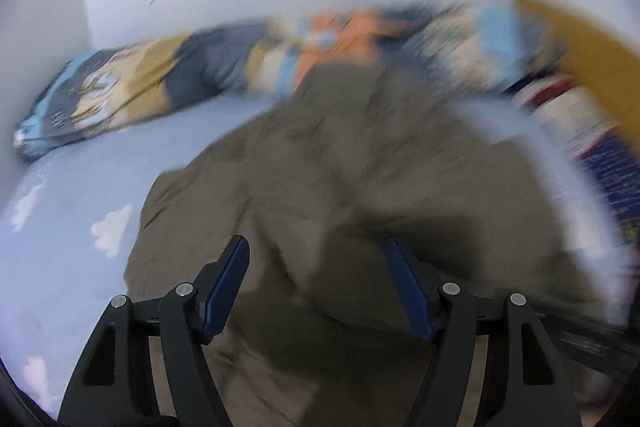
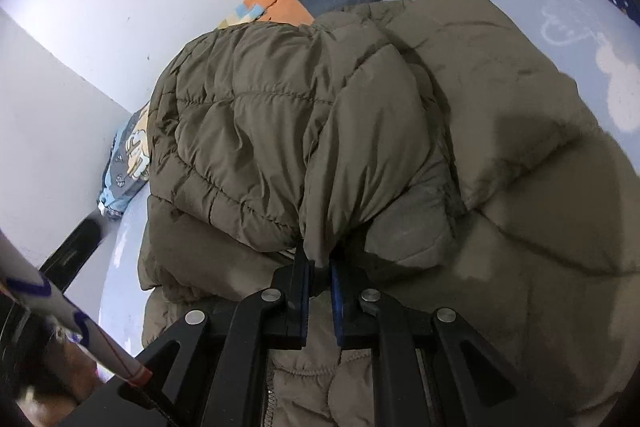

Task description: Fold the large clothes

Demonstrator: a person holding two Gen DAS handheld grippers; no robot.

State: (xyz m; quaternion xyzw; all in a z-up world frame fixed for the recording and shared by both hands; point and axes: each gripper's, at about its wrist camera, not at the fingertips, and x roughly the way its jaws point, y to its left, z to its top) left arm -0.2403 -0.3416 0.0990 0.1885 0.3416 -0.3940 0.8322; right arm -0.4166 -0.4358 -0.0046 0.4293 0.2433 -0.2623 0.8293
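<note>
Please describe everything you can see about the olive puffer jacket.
The olive puffer jacket is quilted, with stitched padded panels and a smooth, synthetic-looking shell. It lies crumpled on the light blue cloud-print bedsheet. The right claw is shut on a lifted fold. The left claw hangs open above it.

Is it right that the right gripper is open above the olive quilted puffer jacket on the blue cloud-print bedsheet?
Not quite. In the right wrist view the right gripper is shut on a fold of the olive quilted puffer jacket, not open. The jacket does lie on the blue cloud-print bedsheet.
</note>
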